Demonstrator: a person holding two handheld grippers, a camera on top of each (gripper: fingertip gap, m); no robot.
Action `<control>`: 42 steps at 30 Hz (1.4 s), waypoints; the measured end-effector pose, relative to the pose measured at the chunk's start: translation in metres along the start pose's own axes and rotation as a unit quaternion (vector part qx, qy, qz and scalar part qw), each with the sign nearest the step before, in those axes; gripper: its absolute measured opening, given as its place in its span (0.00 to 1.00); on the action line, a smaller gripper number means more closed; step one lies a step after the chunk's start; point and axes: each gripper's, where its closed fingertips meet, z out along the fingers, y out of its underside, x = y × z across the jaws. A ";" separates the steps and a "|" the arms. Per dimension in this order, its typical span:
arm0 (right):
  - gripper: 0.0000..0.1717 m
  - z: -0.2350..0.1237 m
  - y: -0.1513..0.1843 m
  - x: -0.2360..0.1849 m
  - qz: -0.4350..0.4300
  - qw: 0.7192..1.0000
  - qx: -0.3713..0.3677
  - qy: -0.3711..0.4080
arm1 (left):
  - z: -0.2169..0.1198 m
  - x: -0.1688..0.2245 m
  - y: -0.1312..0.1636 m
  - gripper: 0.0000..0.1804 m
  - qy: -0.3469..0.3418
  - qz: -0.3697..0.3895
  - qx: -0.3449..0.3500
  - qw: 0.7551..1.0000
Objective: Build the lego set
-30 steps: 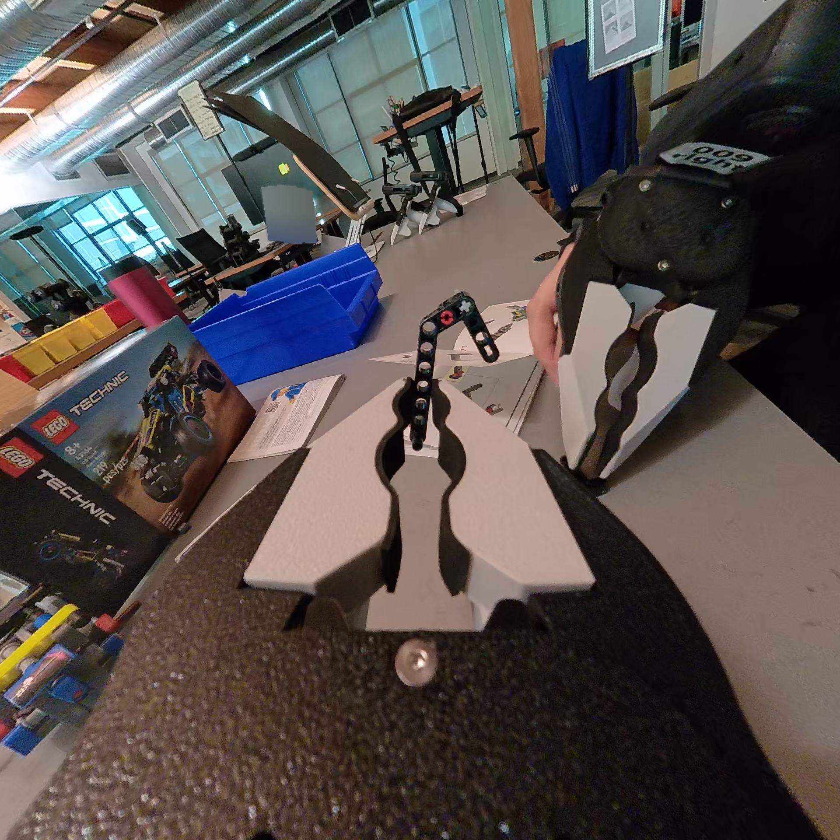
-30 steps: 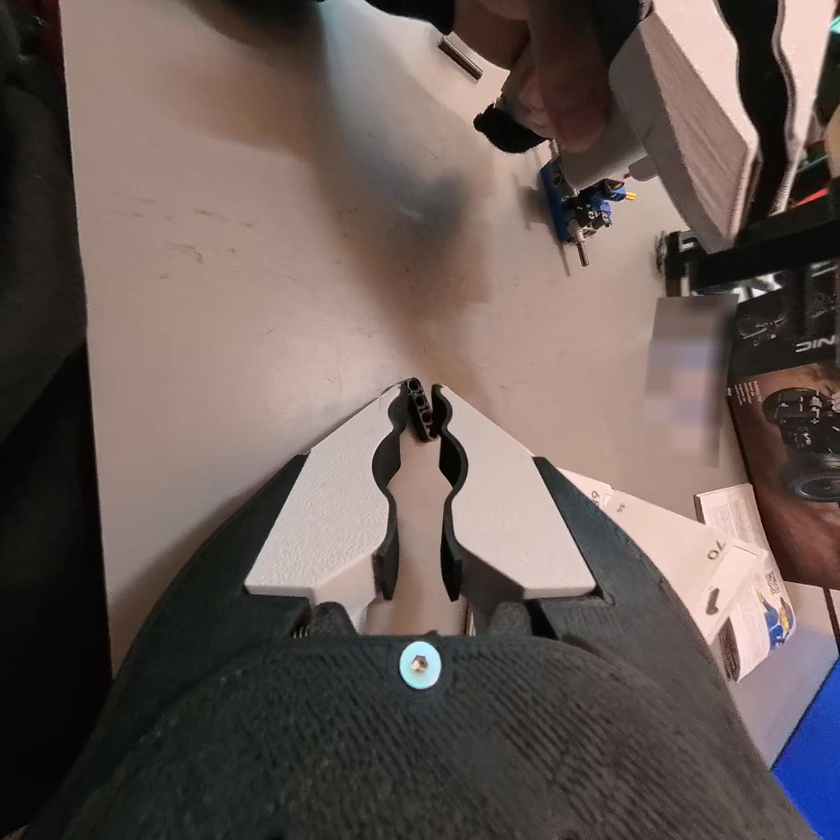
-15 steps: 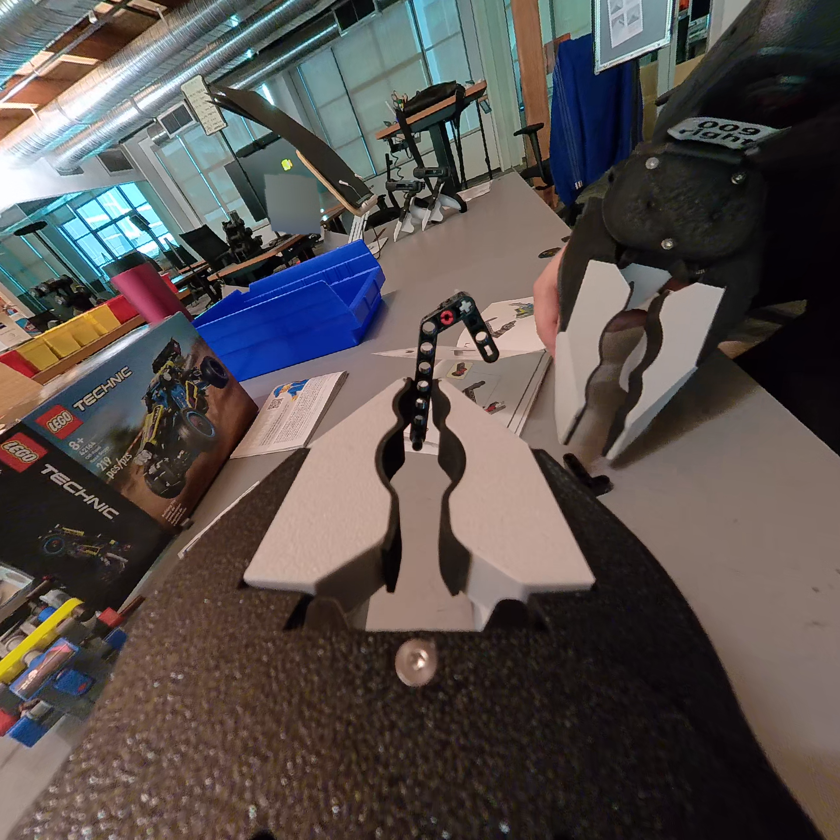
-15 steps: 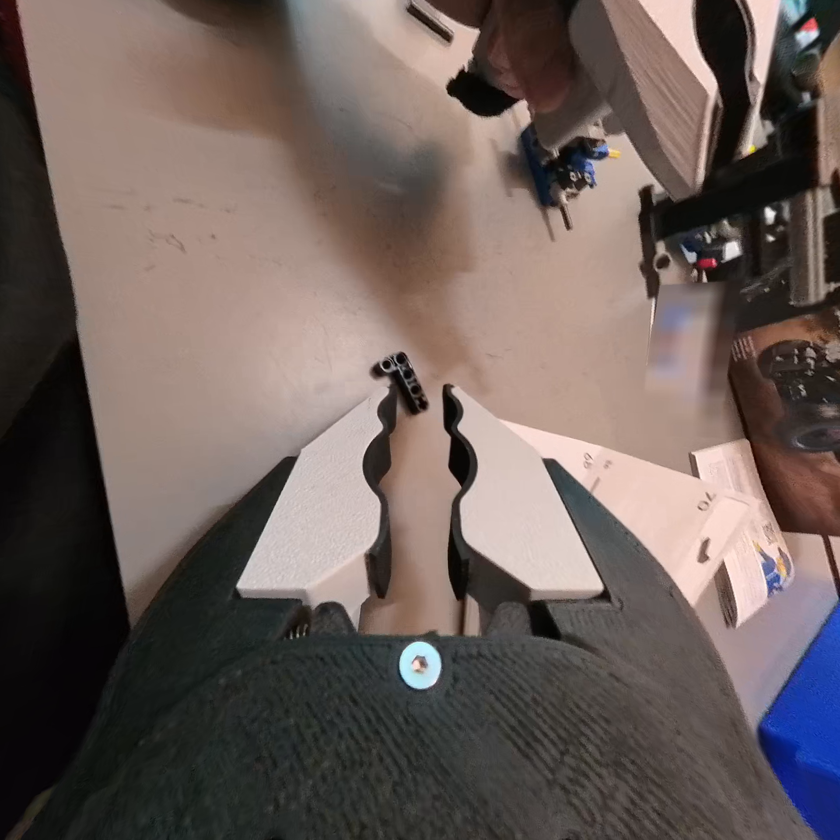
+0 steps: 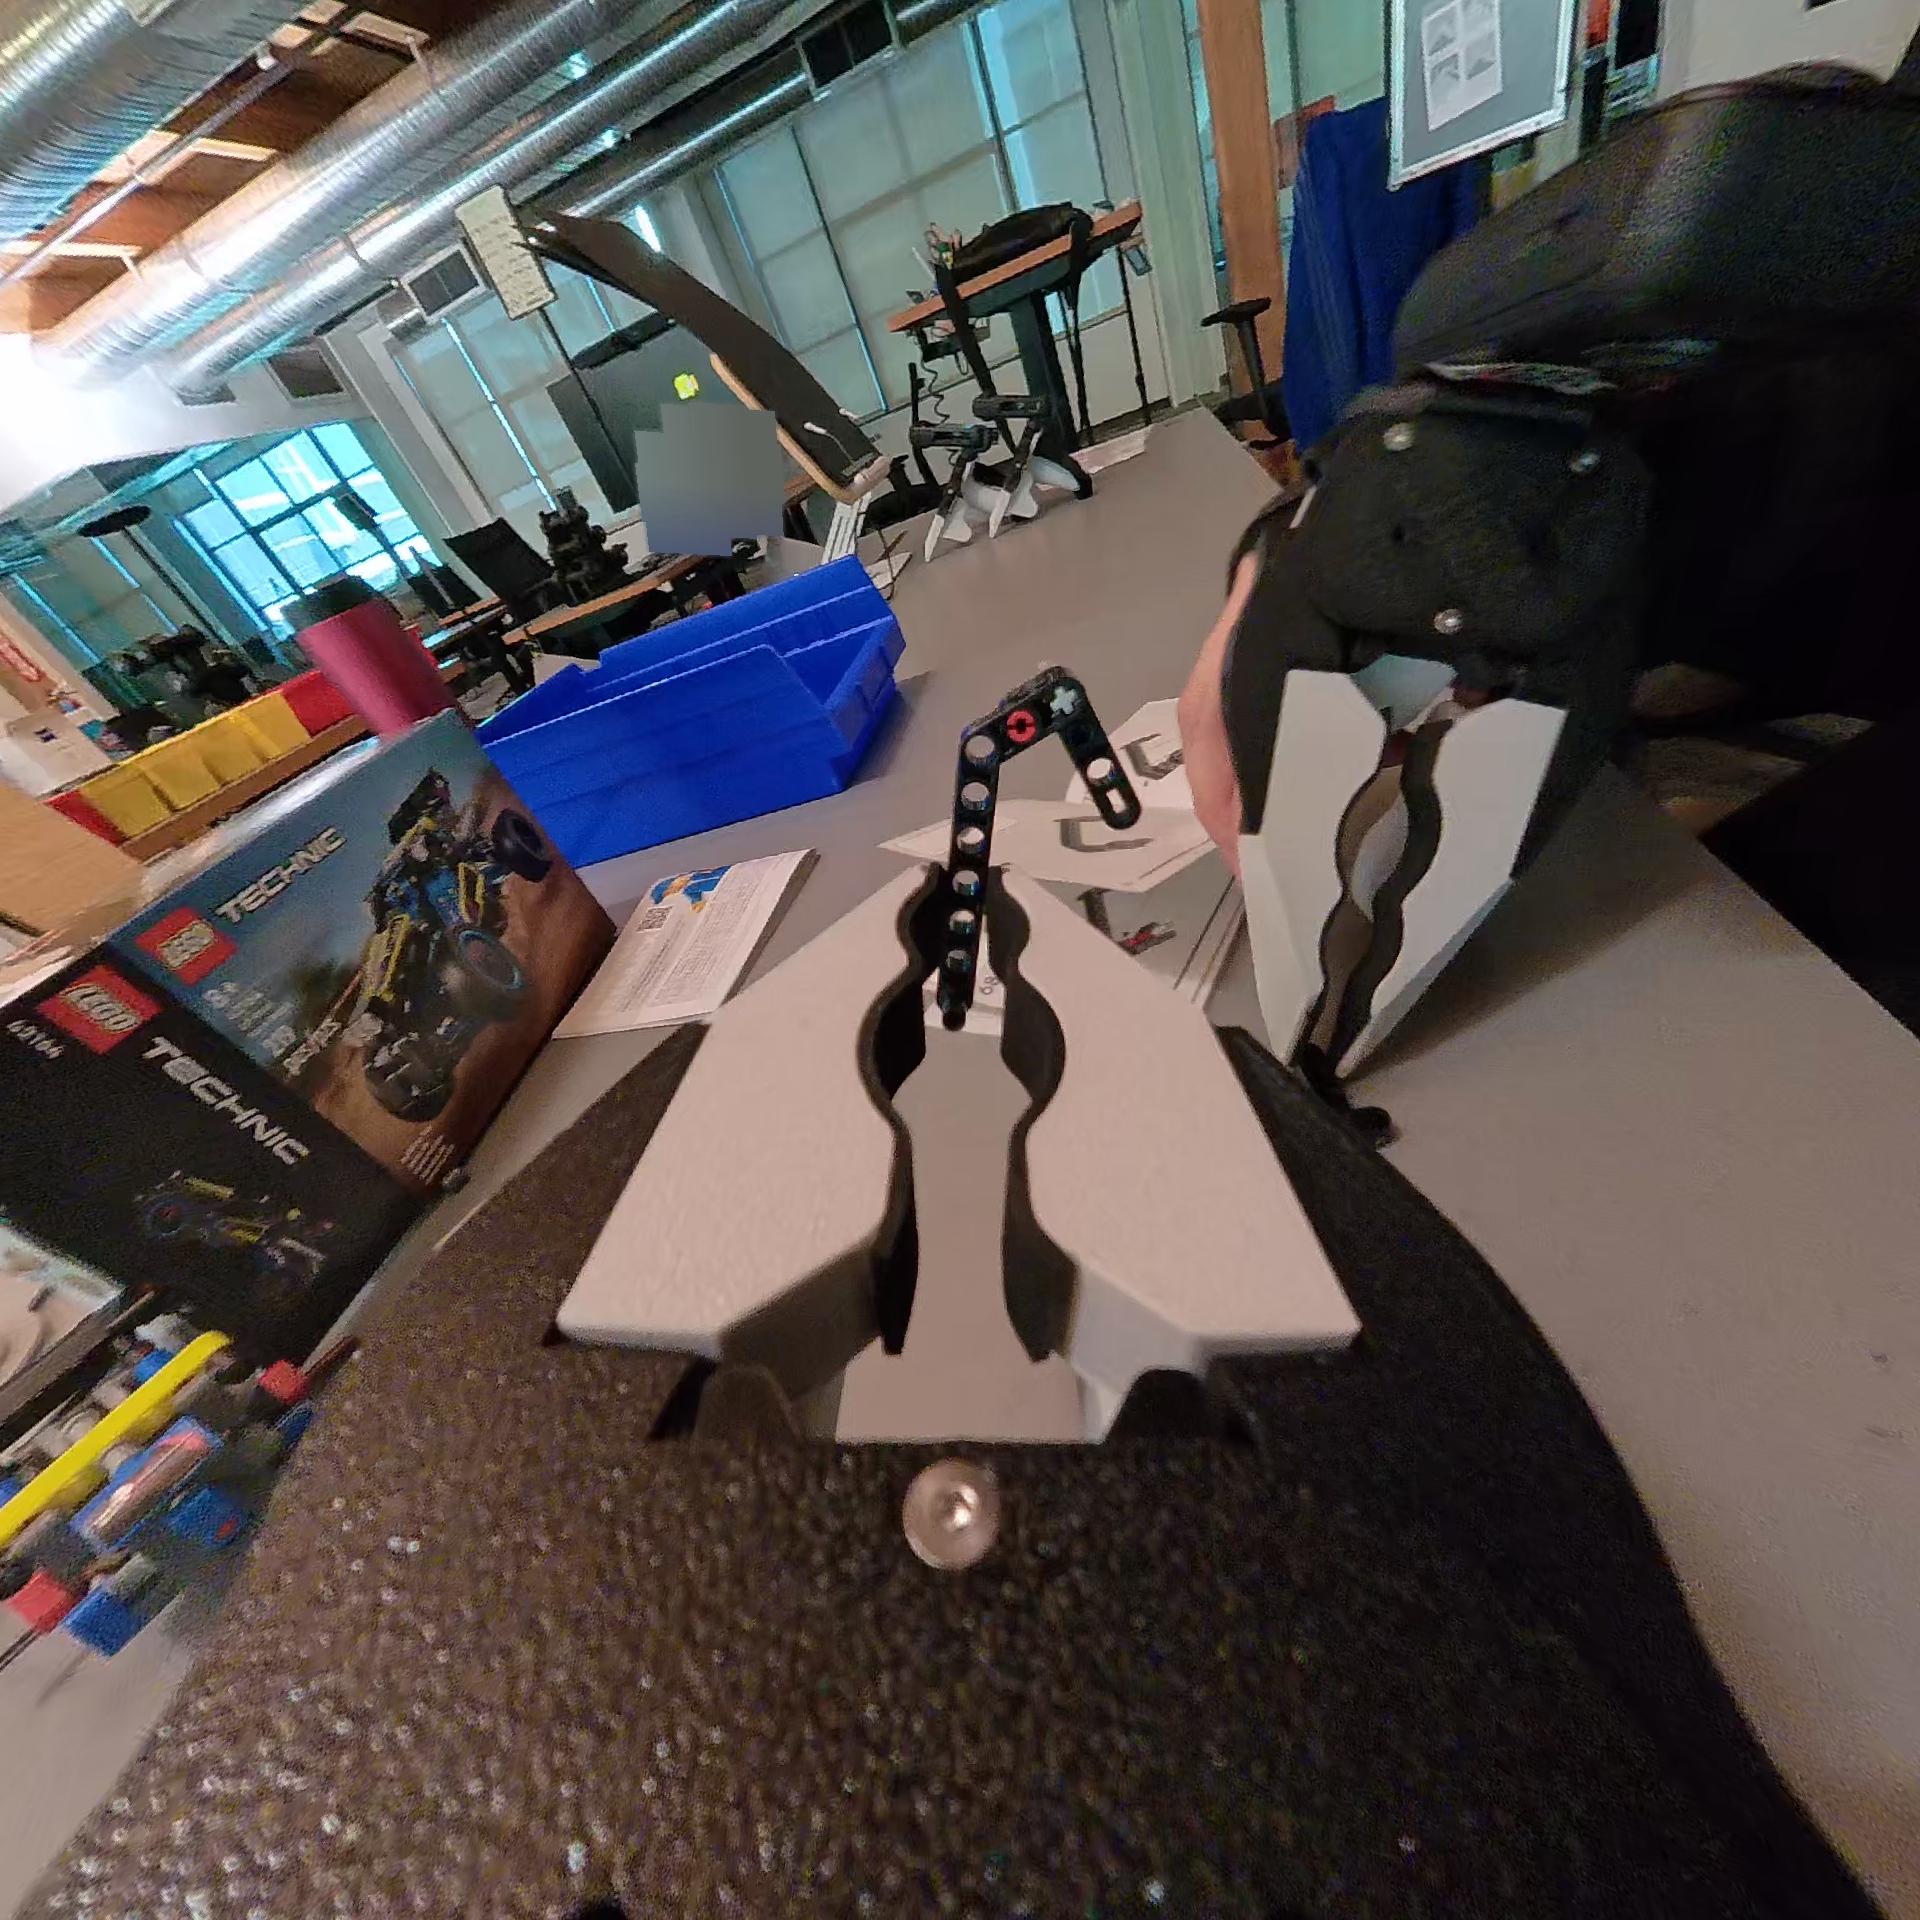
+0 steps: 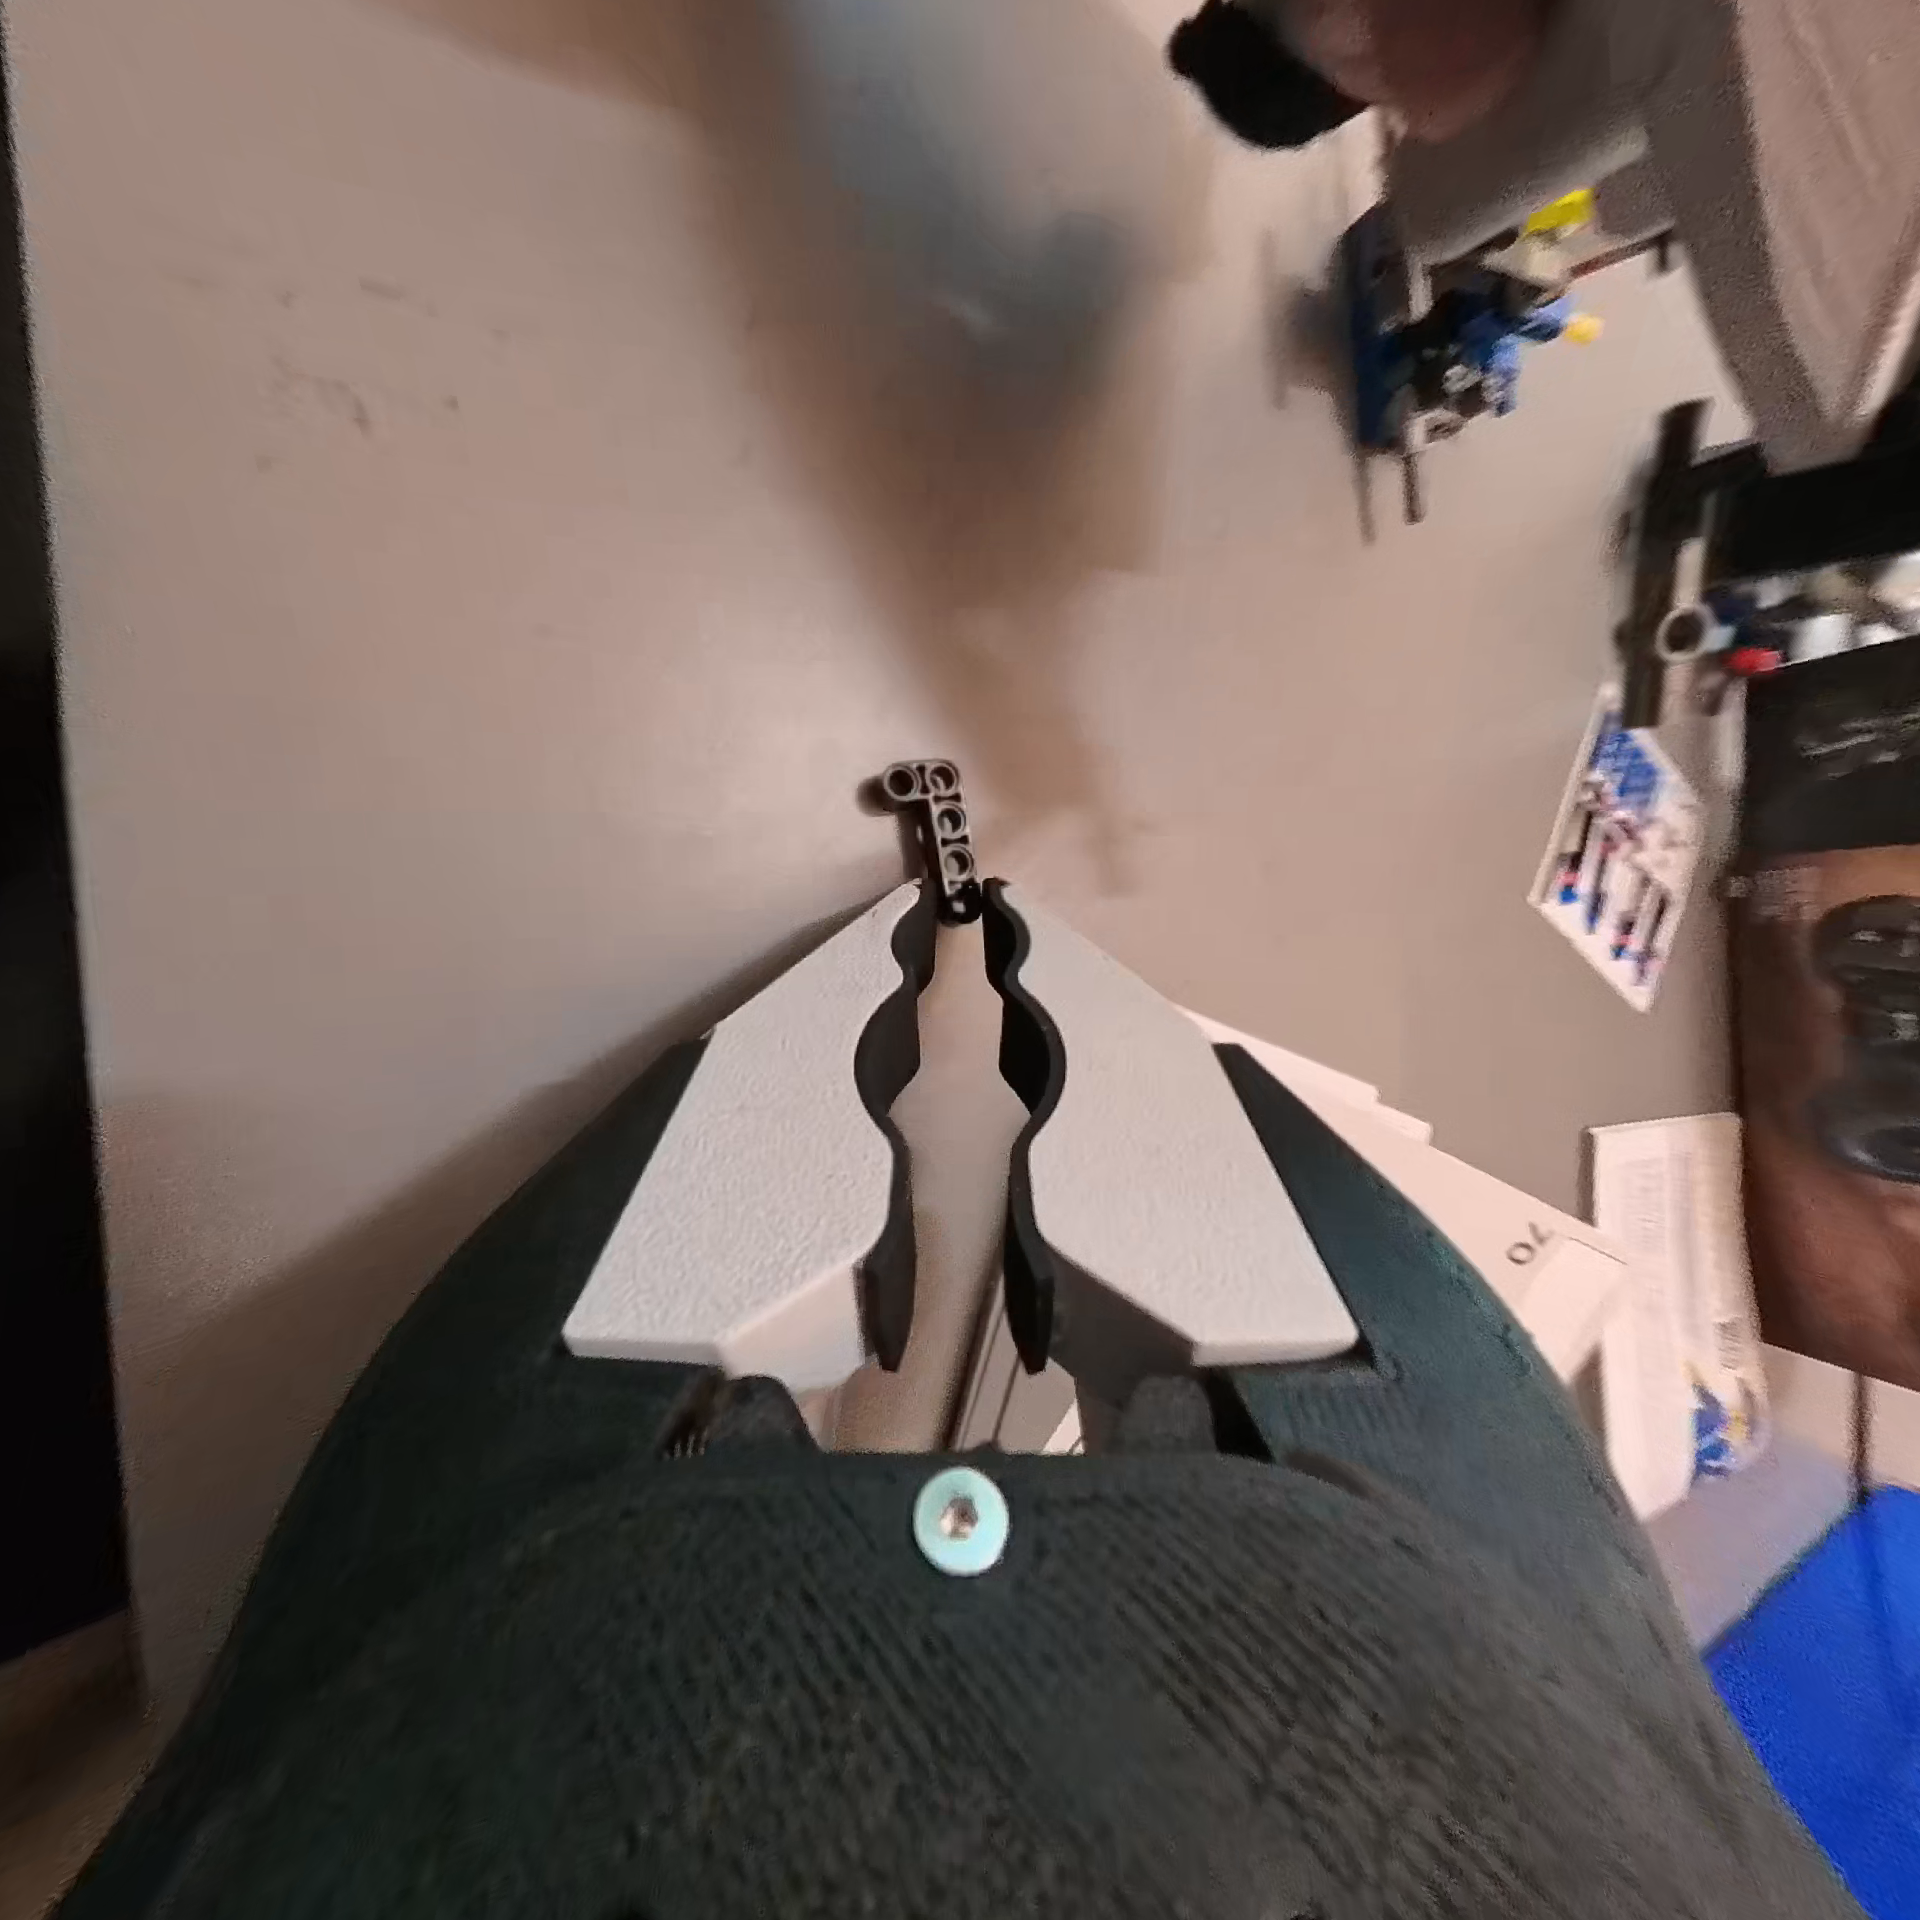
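My left gripper (image 5: 966, 904) is shut on the lower end of a black bent beam (image 5: 977, 821) with a red pin (image 5: 1020, 725) near its bend, and holds it upright above the grey table (image 5: 1558, 1195). My right gripper (image 6: 954, 888) points down at the table, fingertips closed on one end of a small black L-shaped piece (image 6: 940, 821) that lies flat there. In the left wrist view the right gripper (image 5: 1335, 1049) stands just right of my left fingers, tips on the table at that piece (image 5: 1361, 1117).
Two toy set boxes (image 5: 343, 935) stand at the left, with blue bins (image 5: 707, 717) behind. A booklet (image 5: 696, 935) and instruction sheets (image 5: 1132, 831) lie ahead. Loose parts (image 5: 125, 1475) lie at the lower left. A blue part-built assembly (image 6: 1423, 353) lies beyond the right gripper. My right fingertips sit around 12 centimeters from my left ones.
The right gripper held the L-shaped piece, opened and left it on the table, and has now closed on its other end. The left gripper keeps the bent beam, hardly moved.
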 end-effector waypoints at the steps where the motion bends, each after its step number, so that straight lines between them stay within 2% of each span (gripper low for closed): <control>1: 0.03 0.001 -0.003 0.004 -0.007 1.000 0.007 0.026 | -0.001 -0.004 0.001 0.02 -0.010 0.001 -0.004 1.000; 4: 0.03 0.000 -0.004 0.016 -0.040 0.992 0.007 0.119 | -0.006 -0.009 0.014 0.02 -0.028 0.023 -0.054 0.998; 6: 0.03 -0.009 -0.006 0.026 -0.057 0.980 0.013 0.190 | -0.011 -0.005 0.034 0.02 -0.015 0.057 -0.136 0.989; 9: 0.03 -0.027 -0.008 0.037 -0.053 0.963 0.027 0.262 | -0.021 0.010 0.067 0.02 0.041 0.101 -0.262 0.959; 11: 0.03 -0.035 -0.011 0.040 -0.047 0.956 0.044 0.286 | -0.021 0.024 0.081 0.02 0.086 0.097 -0.299 0.945; 14: 0.03 -0.029 -0.011 0.029 -0.057 0.965 0.048 0.253 | -0.012 0.032 0.081 0.03 0.106 0.086 -0.285 0.949; 19: 0.03 -0.030 -0.004 0.023 -0.042 0.968 0.041 0.243 | -0.010 0.027 0.082 0.03 0.089 0.092 -0.277 0.952; 26: 0.03 -0.034 0.011 0.027 -0.019 0.960 0.025 0.279 | -0.014 0.024 0.088 0.03 0.046 0.210 -0.311 0.926; 29: 0.03 -0.038 0.012 0.030 -0.015 0.953 0.029 0.302 | -0.021 0.023 0.085 0.13 0.024 0.214 -0.332 0.919; 32: 0.03 -0.046 0.009 0.037 -0.008 0.943 0.043 0.331 | -0.027 0.028 0.064 0.21 -0.001 0.151 -0.307 0.940; 33: 0.03 -0.049 0.007 0.039 -0.006 0.939 0.049 0.341 | -0.023 0.032 0.050 0.19 -0.009 0.103 -0.278 0.955; 35: 0.03 -0.053 0.003 0.042 -0.006 0.932 0.060 0.359 | -0.006 0.042 0.015 0.17 -0.019 -0.050 -0.198 0.979; 36: 0.03 -0.054 0.000 0.042 -0.008 0.930 0.068 0.362 | 0.003 0.046 0.001 0.16 -0.019 -0.137 -0.164 0.977; 38: 0.03 -0.056 -0.006 0.041 -0.017 0.926 0.080 0.368 | 0.014 0.046 -0.007 0.16 -0.029 -0.259 -0.141 0.955; 40: 0.03 -0.061 -0.012 0.041 -0.021 0.921 0.090 0.379 | 0.018 0.049 -0.005 0.15 -0.015 -0.311 -0.146 0.939; 42: 0.03 -0.064 -0.015 0.042 -0.017 0.921 0.094 0.378 | 0.020 0.055 -0.002 0.16 0.008 -0.328 -0.157 0.932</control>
